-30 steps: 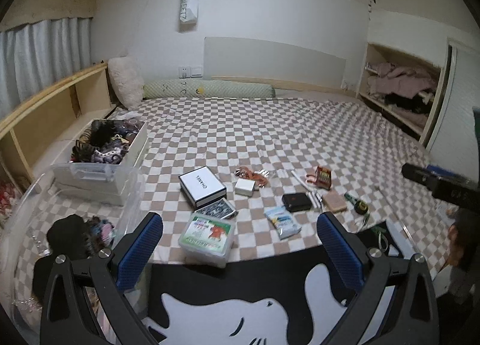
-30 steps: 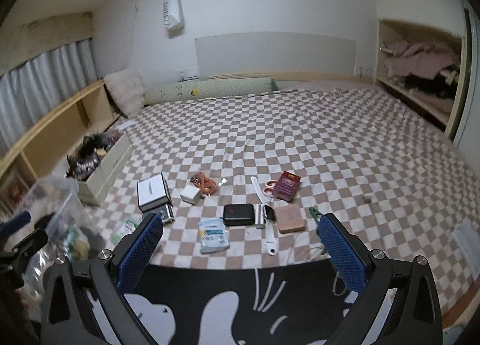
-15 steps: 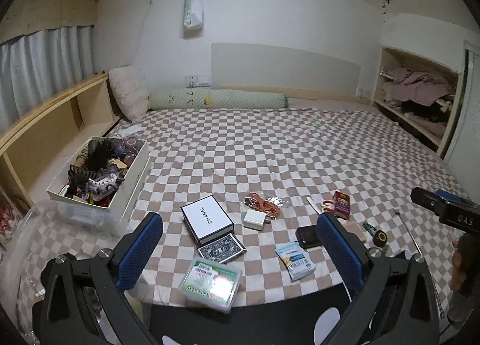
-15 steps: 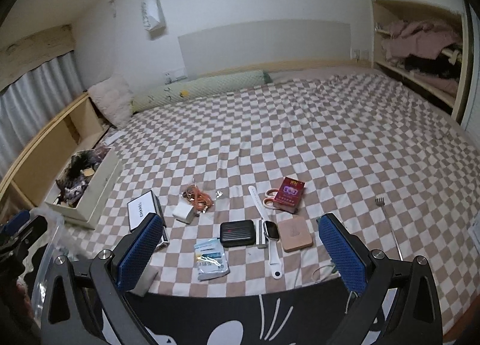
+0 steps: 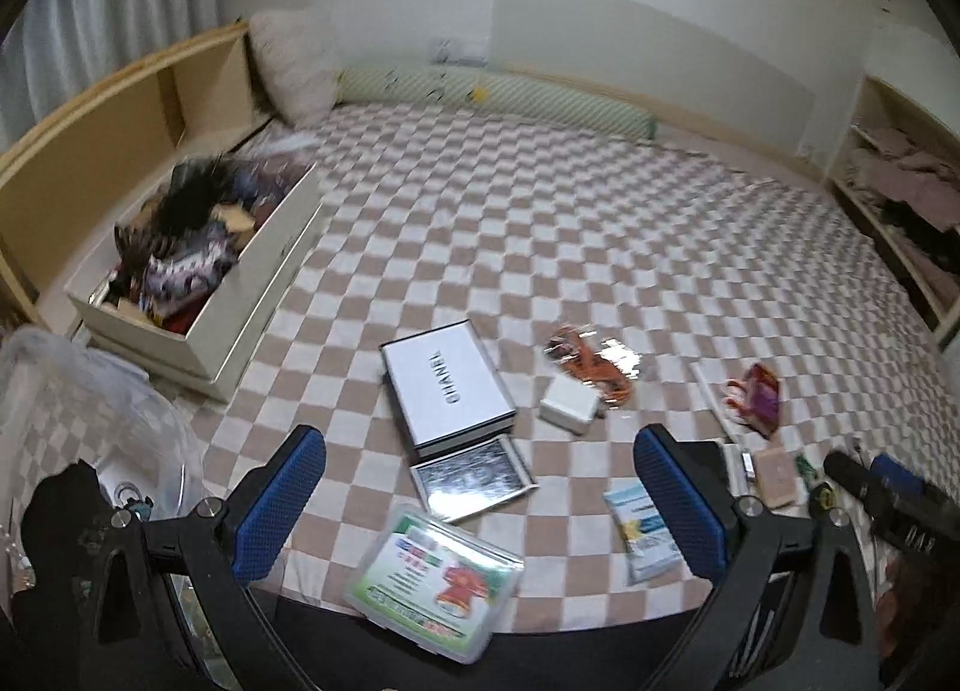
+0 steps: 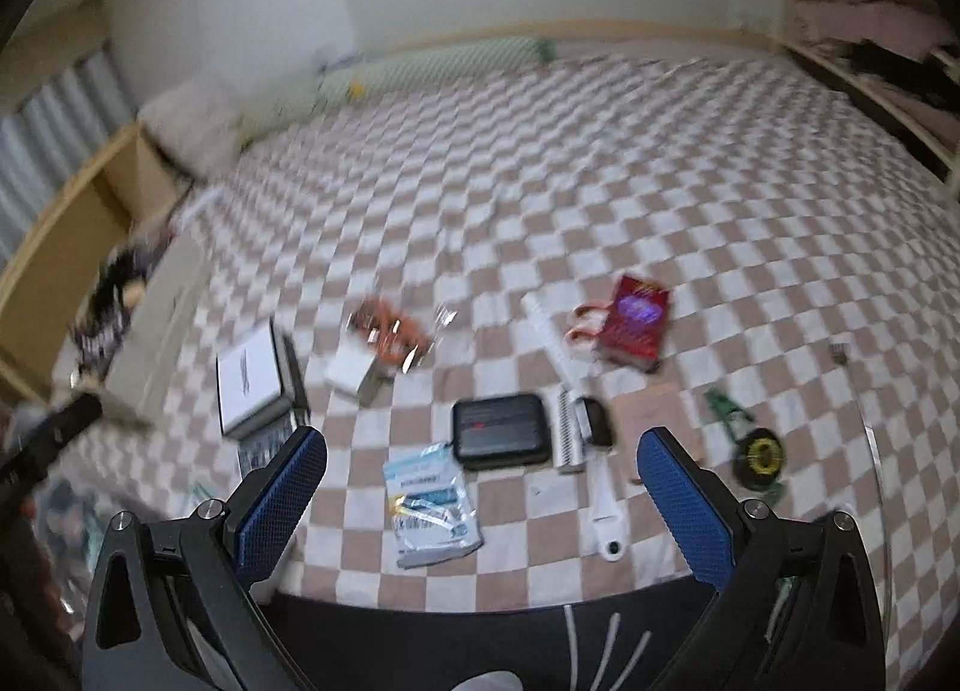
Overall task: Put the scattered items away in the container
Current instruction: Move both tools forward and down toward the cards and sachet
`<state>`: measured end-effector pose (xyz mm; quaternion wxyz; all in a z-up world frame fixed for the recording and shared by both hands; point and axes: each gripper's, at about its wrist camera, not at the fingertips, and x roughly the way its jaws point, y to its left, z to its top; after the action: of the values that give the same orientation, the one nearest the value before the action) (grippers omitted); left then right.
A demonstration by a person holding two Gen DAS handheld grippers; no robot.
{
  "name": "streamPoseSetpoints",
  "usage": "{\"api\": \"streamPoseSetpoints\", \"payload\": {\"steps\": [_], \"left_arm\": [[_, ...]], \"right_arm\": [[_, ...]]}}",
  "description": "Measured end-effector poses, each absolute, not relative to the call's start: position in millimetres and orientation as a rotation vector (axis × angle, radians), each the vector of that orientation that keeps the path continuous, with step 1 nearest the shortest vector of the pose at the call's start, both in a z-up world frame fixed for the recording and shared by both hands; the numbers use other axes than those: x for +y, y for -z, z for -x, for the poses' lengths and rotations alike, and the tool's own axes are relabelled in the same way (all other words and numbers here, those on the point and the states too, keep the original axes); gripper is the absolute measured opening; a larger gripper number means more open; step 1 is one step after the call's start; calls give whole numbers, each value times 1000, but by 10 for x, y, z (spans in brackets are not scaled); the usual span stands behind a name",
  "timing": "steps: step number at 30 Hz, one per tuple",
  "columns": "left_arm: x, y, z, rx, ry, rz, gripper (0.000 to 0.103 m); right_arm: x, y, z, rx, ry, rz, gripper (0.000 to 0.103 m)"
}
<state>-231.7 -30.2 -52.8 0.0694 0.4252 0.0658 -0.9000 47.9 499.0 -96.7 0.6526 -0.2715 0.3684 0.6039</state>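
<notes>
Scattered items lie on a checkered bed. In the left wrist view: a white Chanel box (image 5: 447, 385), a card pack (image 5: 474, 476), a green plastic case (image 5: 435, 571), a white charger (image 5: 569, 406), an orange cable (image 5: 591, 362). My left gripper (image 5: 480, 505) is open and empty above the card pack. In the right wrist view: a black case (image 6: 501, 430), a blue-white packet (image 6: 431, 505), a red box (image 6: 636, 319), a watch (image 6: 597, 427). My right gripper (image 6: 483, 502) is open and empty above the packet. A full cream box (image 5: 198, 271) stands left.
A clear plastic container (image 5: 90, 439) sits at the near left. Wooden shelves (image 5: 90, 132) run along the left, a clothes shelf (image 5: 900, 193) on the right. A tape measure (image 6: 759, 457) and a tan pad (image 6: 651, 415) lie near the bed's front edge.
Both grippers have moved forward and down over the bed, so the scattered items look nearer. Both stay open and empty. Nothing on the bed has moved.
</notes>
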Motion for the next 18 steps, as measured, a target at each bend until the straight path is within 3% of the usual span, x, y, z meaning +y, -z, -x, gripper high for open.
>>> {"api": "streamPoseSetpoints", "payload": {"steps": [4,18], "left_arm": [[-426,703,2427,176,2655,-1310,103],[234,1211,2851,-359,2708,-1411,103]], "right_arm": [[5153,1327,-319,864,-1389,748,103],[5429,2220,-86,981,-1471,1017,103]]}}
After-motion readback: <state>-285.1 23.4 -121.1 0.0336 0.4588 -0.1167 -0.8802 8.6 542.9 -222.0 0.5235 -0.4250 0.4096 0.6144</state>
